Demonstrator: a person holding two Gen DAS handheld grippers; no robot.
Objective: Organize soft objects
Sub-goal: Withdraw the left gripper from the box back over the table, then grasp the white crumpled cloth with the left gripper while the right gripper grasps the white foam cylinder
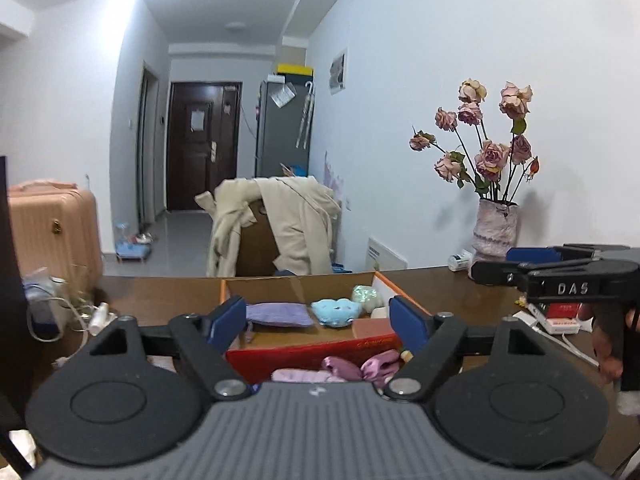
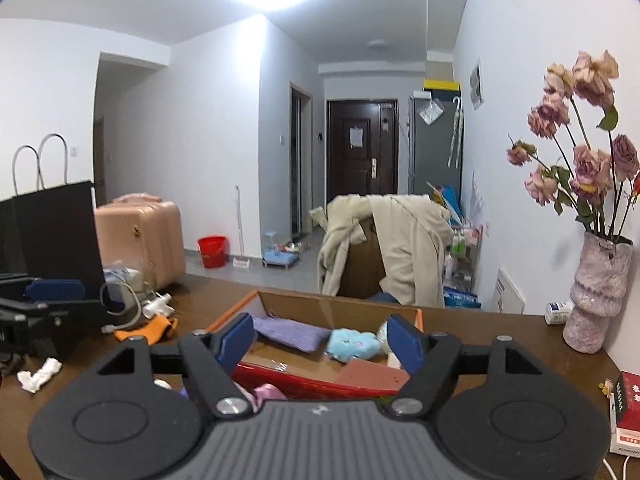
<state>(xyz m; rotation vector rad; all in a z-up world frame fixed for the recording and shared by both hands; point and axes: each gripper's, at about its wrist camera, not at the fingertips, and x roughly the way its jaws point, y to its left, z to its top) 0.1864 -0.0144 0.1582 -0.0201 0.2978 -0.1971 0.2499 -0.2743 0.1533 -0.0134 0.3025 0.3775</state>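
Left gripper (image 1: 318, 322): fingers (image 1: 228, 322) spread wide with nothing held; it hangs above the near edge of the box, and the box's contents show through the gap.
Right gripper (image 2: 320, 340): fingers (image 2: 406, 344) also spread wide and holding nothing, above the same box; in the left wrist view it shows side-on at 3 o'clock, gripped by a hand (image 1: 606, 344).
Box (image 1: 304, 284): open cardboard box with orange edges and a red near wall, resting on the brown surface (image 1: 160, 296) straight ahead of both grippers at 12 o'clock.
Purple cloth (image 1: 278, 314): flat inside the box, at its 9 o'clock side.
Blue plush toy (image 1: 336, 312): in the middle of the box, just beside the cloth at its 3 o'clock.
Pale green ball (image 1: 365, 295): in the box's far corner at 1 o'clock from the plush toy; what it is made of is hard to tell.
Pink satin items (image 1: 352, 368): outside the box, just in front of its red wall, partly hidden by the left gripper's body.
Vase of dried roses (image 2: 598, 292): upright on the surface at 3 o'clock, against the wall, well apart from the box.
Orange cloth (image 2: 146, 330): on the surface at 9 o'clock from the box, beside white cables.
Crumpled white tissue (image 2: 38, 374): on the surface at 8 o'clock, near the edge.
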